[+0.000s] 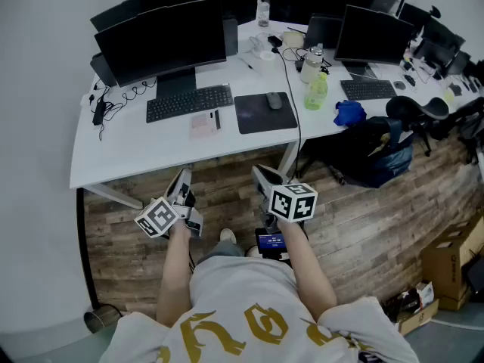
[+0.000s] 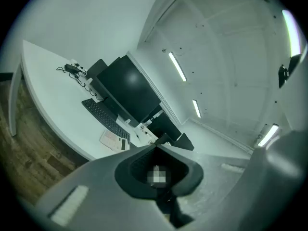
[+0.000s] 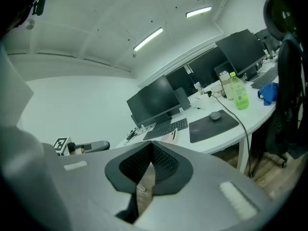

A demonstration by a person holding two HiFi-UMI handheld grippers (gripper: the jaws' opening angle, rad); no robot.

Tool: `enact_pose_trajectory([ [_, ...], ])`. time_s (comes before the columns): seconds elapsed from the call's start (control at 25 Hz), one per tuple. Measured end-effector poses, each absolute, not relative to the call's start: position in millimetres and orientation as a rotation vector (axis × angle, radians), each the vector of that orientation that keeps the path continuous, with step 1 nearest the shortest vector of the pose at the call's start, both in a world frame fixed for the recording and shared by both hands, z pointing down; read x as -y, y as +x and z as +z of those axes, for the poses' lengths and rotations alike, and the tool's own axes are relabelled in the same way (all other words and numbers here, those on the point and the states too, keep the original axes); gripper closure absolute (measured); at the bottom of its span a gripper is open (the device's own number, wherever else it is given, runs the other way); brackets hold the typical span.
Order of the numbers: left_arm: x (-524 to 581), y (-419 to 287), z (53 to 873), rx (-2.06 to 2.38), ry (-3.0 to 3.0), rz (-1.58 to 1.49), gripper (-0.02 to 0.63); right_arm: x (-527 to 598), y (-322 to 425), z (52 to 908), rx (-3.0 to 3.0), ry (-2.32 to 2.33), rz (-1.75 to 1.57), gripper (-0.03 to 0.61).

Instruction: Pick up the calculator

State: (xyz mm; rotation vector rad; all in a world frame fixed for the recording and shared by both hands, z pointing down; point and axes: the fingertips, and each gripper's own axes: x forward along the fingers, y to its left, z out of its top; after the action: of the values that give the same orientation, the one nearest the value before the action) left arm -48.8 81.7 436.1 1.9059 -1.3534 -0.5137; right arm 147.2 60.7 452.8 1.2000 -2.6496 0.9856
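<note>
- The person stands on a wood floor (image 1: 227, 184) in front of a white desk (image 1: 136, 153), with a gripper in each hand, both held over the floor and short of the desk edge.
- The left gripper (image 1: 183, 180) has its fingers together, tips meeting, with nothing between them; its own view shows the same (image 2: 155, 147).
- The right gripper (image 1: 265, 176) also has its fingers pressed together at the tips and holds nothing; in its own view (image 3: 150, 145) only a thin slit of floor shows below the tips.
- The calculator (image 1: 203, 124), a pale pinkish slab, lies flat on the desk at about 12 o'clock from the left gripper and 11 o'clock from the right one, well apart from both.
- A dark pen (image 1: 218, 119) lies just beside the calculator at its 3 o'clock edge.
- A black keyboard (image 1: 189, 102) sits near the calculator at 12 o'clock, with a dark monitor (image 1: 159, 40) beyond it.
- A black mouse pad (image 1: 265, 113) carrying a mouse (image 1: 274, 100) lies at 3 o'clock from the calculator.
- Further toward 3 o'clock stand a green bottle (image 1: 316, 93) and a blue cloth (image 1: 349, 113).
- The left gripper view shows the calculator (image 2: 111, 139) at 9 o'clock from its tips.
</note>
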Motion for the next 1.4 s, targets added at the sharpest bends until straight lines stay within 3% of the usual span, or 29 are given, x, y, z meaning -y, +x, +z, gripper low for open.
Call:
enact_pose_trajectory([
  [0.4, -87, -76, 444, 1.421, 1.930, -0.421, 0.610, -51, 128, 456, 2.693, 1.176, 1.073, 0.552],
  [0.44, -86, -79, 444, 1.418, 1.931, -0.427, 0.578, -48, 125, 457, 2.702, 1.169, 1.106, 0.551],
  [0.64, -64, -92, 456, 1.411, 1.932, -0.405, 0.477, -24, 109, 477, 2.660, 1.148, 1.180, 0.417],
  [1.4, 152, -152, 584, 1.217, 1.922, -0.012, 0.491, 190, 20, 606, 2.285, 1.309, 1.274, 0.382],
])
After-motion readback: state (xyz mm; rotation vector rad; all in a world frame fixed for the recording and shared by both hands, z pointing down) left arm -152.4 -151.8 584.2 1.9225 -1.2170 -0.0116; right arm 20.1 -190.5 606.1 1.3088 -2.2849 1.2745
